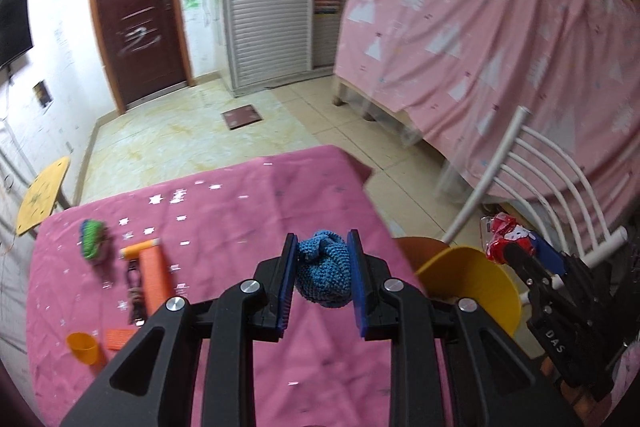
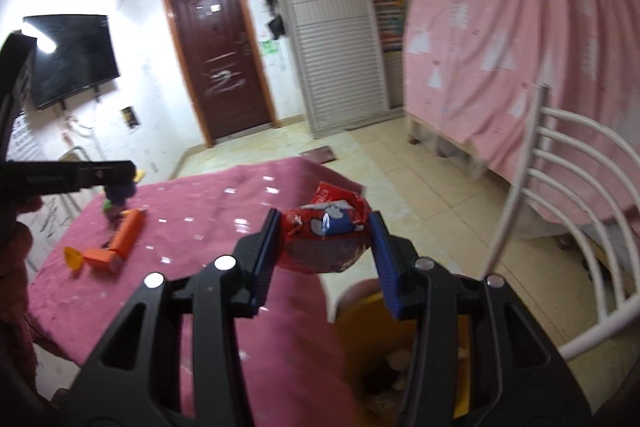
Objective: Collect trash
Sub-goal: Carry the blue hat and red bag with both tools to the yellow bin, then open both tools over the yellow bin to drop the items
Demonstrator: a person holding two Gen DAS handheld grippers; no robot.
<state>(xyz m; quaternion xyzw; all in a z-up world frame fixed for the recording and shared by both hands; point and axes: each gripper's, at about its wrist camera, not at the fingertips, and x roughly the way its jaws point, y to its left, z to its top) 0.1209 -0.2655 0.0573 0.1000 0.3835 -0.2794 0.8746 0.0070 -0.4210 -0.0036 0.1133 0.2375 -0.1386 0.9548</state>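
At the far left of the pink star-printed tablecloth (image 1: 224,211) lies a green and blue knitted bundle (image 1: 93,239), and just right of it an orange box (image 1: 154,273) with a dark object beside it that is too blurred to name. Nearer the camera at that same left side stand a small orange cup (image 1: 83,347) and a flat orange piece (image 1: 118,339). In the middle of the left wrist view, the left gripper (image 1: 323,269) has its blue pads pressed in from both sides on a crumpled blue knitted cloth (image 1: 322,275), holding it above the table with only a narrow gap between the jaws. Just off the table's right edge stands a yellow trash bin (image 1: 480,287), with paper scraps visible in it from the right wrist view. Farther right, the right gripper (image 2: 324,239) is clamped on a red snack wrapper (image 2: 324,235), its jaws moderately apart around the crumpled packet, held over the table's edge near the bin. Beyond it stands a white slatted chair (image 1: 540,179), and behind that hangs a pink printed sheet (image 1: 480,19).
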